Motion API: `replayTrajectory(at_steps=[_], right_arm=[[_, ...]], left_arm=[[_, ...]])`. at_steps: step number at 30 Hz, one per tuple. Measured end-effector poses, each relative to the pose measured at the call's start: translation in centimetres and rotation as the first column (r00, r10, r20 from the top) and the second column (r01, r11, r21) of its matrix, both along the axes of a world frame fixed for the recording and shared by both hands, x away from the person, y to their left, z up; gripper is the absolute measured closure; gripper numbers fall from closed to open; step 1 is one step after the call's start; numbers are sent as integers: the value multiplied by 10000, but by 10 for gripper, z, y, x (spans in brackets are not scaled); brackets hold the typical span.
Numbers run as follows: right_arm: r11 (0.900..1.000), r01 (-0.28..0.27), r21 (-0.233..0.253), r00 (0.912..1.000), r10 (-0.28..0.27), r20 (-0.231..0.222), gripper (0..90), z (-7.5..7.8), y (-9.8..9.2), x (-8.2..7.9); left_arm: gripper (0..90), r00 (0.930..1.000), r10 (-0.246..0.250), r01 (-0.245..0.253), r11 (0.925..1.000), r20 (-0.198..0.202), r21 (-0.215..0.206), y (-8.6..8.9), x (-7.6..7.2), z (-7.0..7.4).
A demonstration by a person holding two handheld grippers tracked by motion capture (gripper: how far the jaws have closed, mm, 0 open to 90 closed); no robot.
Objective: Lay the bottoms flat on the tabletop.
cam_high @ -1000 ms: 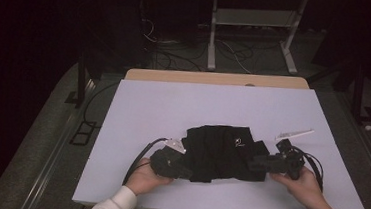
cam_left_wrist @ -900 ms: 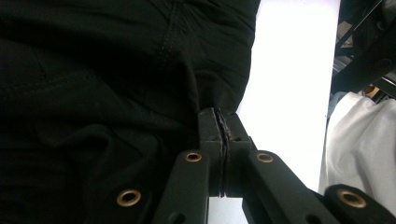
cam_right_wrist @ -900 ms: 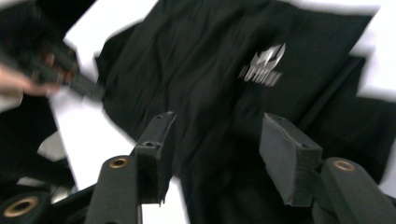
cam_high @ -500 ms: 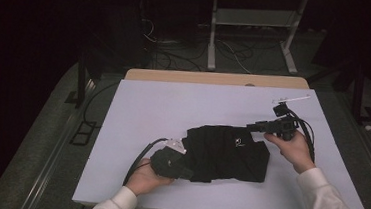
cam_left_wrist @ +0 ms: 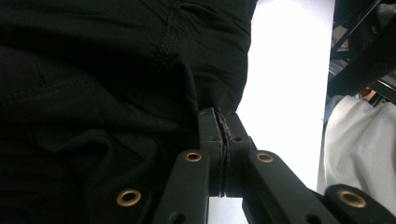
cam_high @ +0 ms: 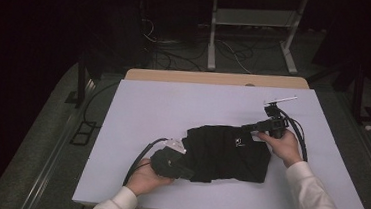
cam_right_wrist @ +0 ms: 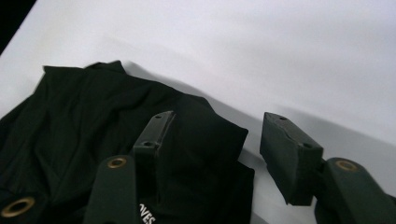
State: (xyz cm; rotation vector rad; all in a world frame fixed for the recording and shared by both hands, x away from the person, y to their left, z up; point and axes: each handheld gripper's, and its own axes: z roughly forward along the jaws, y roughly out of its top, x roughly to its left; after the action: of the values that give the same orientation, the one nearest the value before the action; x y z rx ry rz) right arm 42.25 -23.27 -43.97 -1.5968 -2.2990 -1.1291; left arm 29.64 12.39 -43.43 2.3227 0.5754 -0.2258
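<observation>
High view: a white surface (cam_high: 138,111) sits in a dark room, cables (cam_high: 177,53) on the floor behind. A black garment (cam_high: 229,155) lies folded centre-right. Left gripper (cam_left_wrist: 219,135) is clenched on its edge; right gripper (cam_right_wrist: 219,154) hangs spread wide above its far corner.

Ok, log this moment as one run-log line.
left gripper: shut on black garment | right gripper: open, over garment's far corner | surface: white table
</observation>
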Motion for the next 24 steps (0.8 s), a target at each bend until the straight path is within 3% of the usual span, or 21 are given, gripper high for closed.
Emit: replayTrajectory(at_steps=[2,6,10,14,16,21,24], right_arm=[[9998,-131,139,9999,132,-82,572,-2,2,0],[9994,-247,228,9991,238,357,702,2,6,-2],[9977,-604,317,9981,607,-75,780,-1,10,-2],[9988,-484,8,9968,484,-643,821,-8,11,0],[9993,-368,-35,9968,365,-713,848,-9,10,0],[9990,-380,-218,9972,365,-650,878,-5,9,-1],[9991,-338,-267,9988,328,-360,880,1,6,-3]], left_arm=[[880,10000,2,-2,10000,17,-5,0,0,0],[880,10000,14,-14,10000,14,-32,0,0,0],[880,10000,15,-15,10000,-6,-46,-1,0,-1],[878,10000,43,-43,10000,-10,-62,0,0,-1],[878,10000,40,-40,10000,-18,-62,0,0,-2],[876,9999,108,-108,9999,-43,-97,0,0,-2],[870,9999,127,-128,9998,-33,-155,1,1,-1]])
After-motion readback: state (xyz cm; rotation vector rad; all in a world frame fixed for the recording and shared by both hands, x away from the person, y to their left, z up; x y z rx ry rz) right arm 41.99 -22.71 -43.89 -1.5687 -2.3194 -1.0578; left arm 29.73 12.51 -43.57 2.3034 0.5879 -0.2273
